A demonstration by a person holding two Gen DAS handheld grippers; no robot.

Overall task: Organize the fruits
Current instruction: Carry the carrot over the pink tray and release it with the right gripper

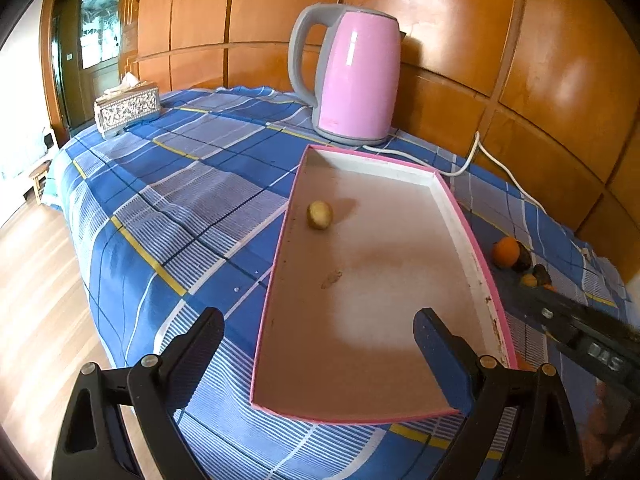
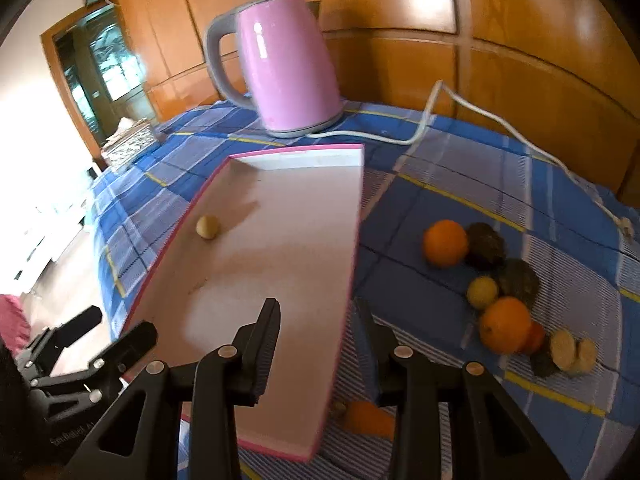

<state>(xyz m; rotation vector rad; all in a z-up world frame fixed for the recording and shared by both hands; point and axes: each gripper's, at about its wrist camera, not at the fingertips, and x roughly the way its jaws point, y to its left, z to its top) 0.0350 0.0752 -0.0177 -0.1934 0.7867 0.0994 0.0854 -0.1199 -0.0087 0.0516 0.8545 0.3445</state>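
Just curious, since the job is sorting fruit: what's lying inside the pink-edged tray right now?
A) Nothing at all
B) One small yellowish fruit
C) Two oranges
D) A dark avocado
B: one small yellowish fruit lies alone in the tray, while the oranges and dark fruits sit on the cloth beside it.

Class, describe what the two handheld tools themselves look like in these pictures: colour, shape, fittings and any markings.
Both tools, left tool and right tool, are black plastic with two tapering, wedge-shaped fingers joined by round silver pins. The left one's inner pads look dark blue. Pale lettering, too blurred to read, marks each tool's body.
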